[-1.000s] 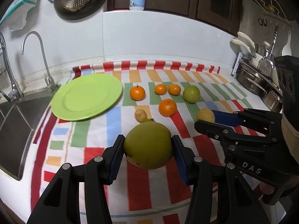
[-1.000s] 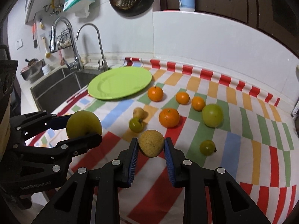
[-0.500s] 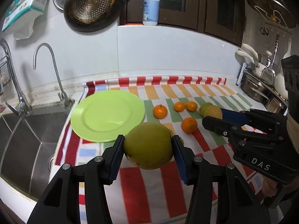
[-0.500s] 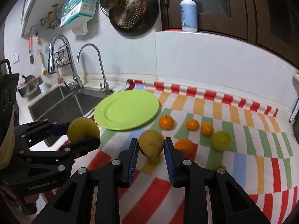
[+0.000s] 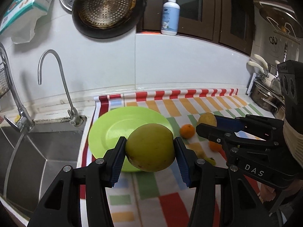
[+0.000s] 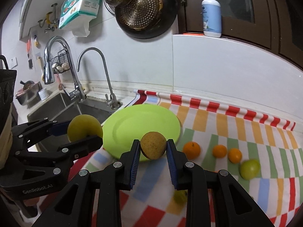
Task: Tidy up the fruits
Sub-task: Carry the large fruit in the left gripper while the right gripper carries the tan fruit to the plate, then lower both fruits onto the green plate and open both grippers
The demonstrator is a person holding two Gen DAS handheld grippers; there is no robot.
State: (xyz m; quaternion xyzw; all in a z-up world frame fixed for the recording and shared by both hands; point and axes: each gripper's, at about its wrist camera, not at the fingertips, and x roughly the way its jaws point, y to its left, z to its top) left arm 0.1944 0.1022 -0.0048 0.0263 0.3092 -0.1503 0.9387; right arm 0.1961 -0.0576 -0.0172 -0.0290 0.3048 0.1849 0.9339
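Striped cloth (image 6: 223,132) covers the counter beside the sink (image 5: 37,143). I count three oranges (image 6: 191,150) and one green fruit (image 6: 250,168) on it; a blurred one lies lower down. One green plate (image 6: 144,124), nothing resting in it. My left gripper (image 5: 150,148) pinches a large yellow-green fruit (image 5: 150,150) above the plate's near rim; my right gripper (image 6: 153,148) pinches a small brownish fruit (image 6: 153,148) aloft near the plate's edge.

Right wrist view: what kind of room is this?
Almost certainly a home kitchen: a steel sink with a gooseneck faucet, a metal strainer hanging on the tiled wall, and a green plate on the counter.
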